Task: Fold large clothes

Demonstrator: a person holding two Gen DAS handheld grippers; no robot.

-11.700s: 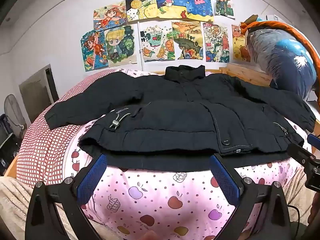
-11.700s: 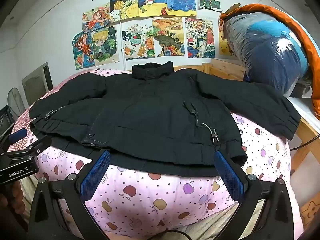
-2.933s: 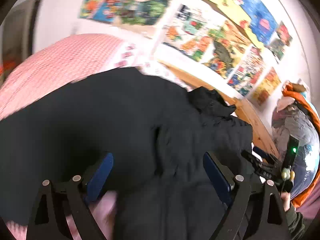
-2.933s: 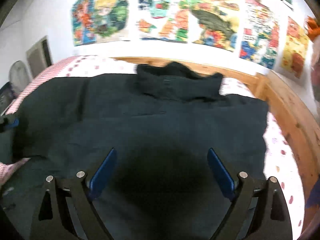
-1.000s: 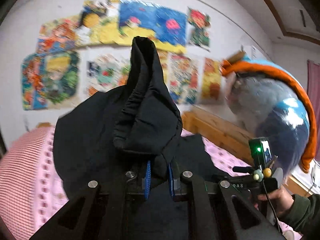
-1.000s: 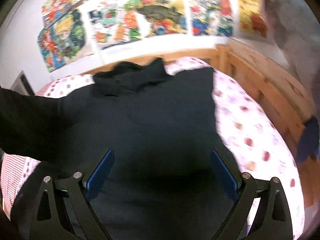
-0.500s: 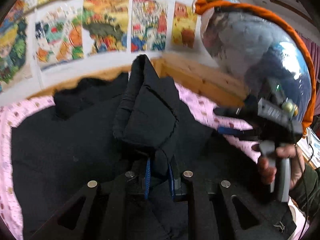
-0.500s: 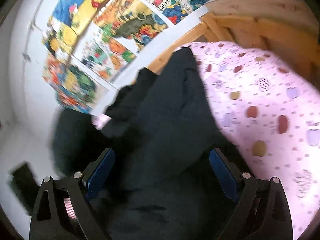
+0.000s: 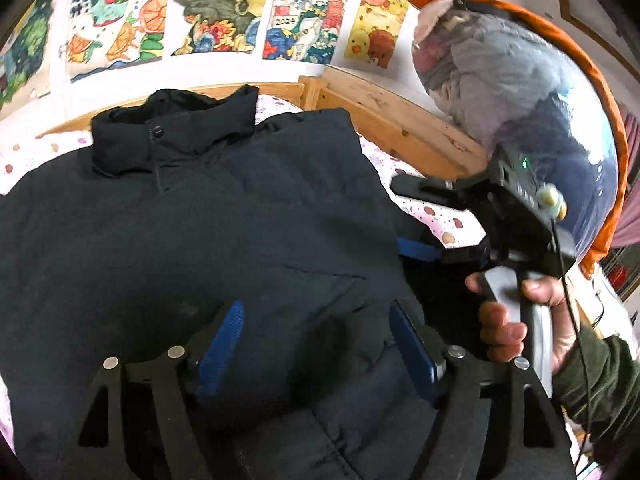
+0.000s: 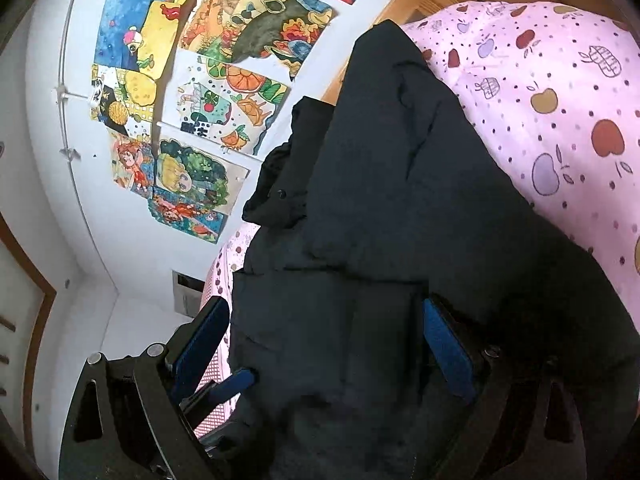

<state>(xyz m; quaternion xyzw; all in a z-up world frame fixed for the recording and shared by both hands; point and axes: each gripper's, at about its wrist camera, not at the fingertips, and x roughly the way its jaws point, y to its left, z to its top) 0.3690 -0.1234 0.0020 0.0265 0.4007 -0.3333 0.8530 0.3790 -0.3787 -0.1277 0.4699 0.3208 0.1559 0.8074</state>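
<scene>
The black jacket point(image 9: 224, 216) lay on the pink bed point(image 10: 560, 92), its collar toward the wooden headboard point(image 9: 384, 116). The left gripper point(image 9: 316, 344) had just opened, jaws spread over the jacket. The right gripper point(image 10: 328, 344) stood spread too, jacket fabric between its pads.

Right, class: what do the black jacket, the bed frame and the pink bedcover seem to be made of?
Black jacket: probably padded synthetic cloth, matt, with puffy stitched panels.
Bed frame: pale wood with little gloss; grain and knots show.
Pink bedcover: soft woven cloth, likely cotton, matt, printed with apples and dots.
</scene>
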